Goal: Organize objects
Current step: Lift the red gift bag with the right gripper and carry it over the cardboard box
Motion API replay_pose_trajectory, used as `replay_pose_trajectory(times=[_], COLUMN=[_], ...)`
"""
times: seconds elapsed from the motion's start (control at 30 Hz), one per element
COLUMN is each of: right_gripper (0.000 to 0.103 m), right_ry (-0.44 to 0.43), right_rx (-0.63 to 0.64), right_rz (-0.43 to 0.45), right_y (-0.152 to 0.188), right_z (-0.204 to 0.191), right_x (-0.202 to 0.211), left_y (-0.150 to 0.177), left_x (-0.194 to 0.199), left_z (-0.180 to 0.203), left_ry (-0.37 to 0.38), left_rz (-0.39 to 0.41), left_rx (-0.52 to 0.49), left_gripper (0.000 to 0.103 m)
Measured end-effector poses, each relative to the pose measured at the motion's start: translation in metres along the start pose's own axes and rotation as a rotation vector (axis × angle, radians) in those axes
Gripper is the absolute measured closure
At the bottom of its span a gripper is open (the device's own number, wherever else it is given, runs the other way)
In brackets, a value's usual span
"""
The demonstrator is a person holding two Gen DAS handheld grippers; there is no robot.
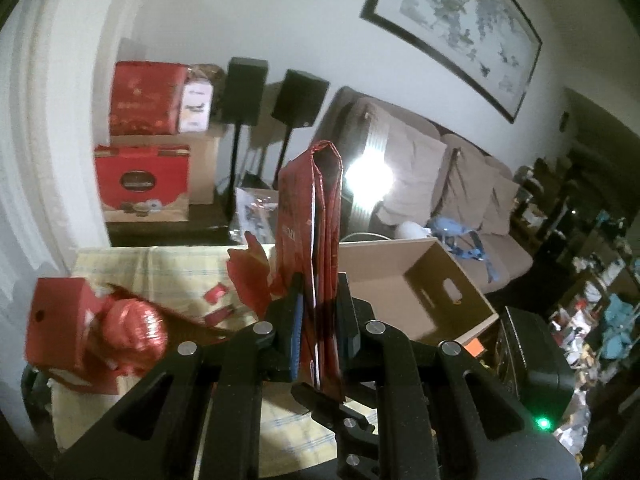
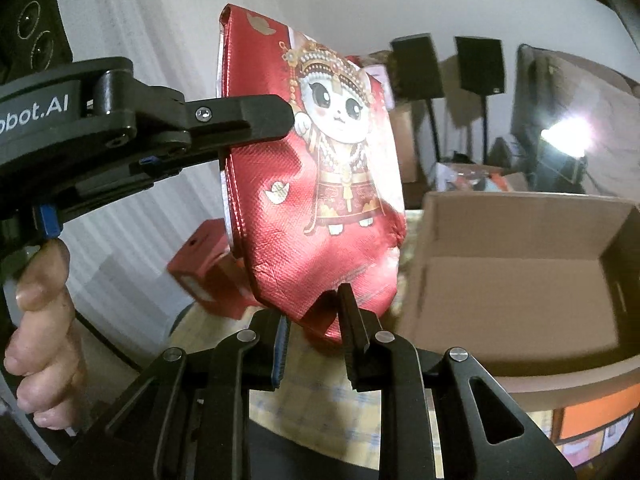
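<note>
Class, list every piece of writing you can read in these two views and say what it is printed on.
"obot.AI": white letters, cut off by the frame edge, on the black left gripper body.
Print on the flattened red foil cat bag: unreadable.
Labels on the stacked red gift boxes: too blurred.

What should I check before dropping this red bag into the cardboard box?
1. Left tongs clamped on red bag: ok.
2. Right tongs pinching the bag's lower edge: ok.
3. Bag clear of the table: ok.
4. Cardboard box open with bare floor showing: ok.
5. Bag flat enough to fit: cannot tell.
6. Red carton and foil ball out of the path: ok.
</note>
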State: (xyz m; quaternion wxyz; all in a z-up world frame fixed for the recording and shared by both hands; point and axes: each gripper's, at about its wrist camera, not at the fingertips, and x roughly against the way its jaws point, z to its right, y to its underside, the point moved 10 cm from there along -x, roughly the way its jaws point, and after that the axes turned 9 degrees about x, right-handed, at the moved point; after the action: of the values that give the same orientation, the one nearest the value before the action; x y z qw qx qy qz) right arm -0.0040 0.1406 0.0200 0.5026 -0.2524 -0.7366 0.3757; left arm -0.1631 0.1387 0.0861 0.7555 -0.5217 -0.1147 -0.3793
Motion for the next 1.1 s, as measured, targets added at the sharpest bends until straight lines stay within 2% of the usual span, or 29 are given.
replay_pose_trajectory(times=[0.23, 0.63, 0.93, 1.1], right_gripper=[0.081, 0.082, 0.084, 0.084], right_ry=[0.077, 0.18, 0.243, 0.25], right_rx=[-0.054, -0.154, -0.153, -0.139], right_rz=[-0.023, -0.113, -0.166, -0.169], right_y=[0.005, 0.051, 0.07, 0.072], right_z=[0.05, 0.129, 0.157, 0.157], right_x=[-0.001, -0.011, -0.014, -0.018], left_y=[0.004, 0.038, 0.06, 0.06], left_x=[-0.044, -0.135, -0.171, -0.179], left_z=[0.023, 0.045, 0.049, 0.045], left_ry=[0.031, 0.085, 0.094, 0.056], left_rz=[-0.071, -0.246, -0.347, -0.368], left_rx=[-0.004, 0.025, 0.038, -0.01], left_gripper=[0.09, 0.09, 0.087, 0.081])
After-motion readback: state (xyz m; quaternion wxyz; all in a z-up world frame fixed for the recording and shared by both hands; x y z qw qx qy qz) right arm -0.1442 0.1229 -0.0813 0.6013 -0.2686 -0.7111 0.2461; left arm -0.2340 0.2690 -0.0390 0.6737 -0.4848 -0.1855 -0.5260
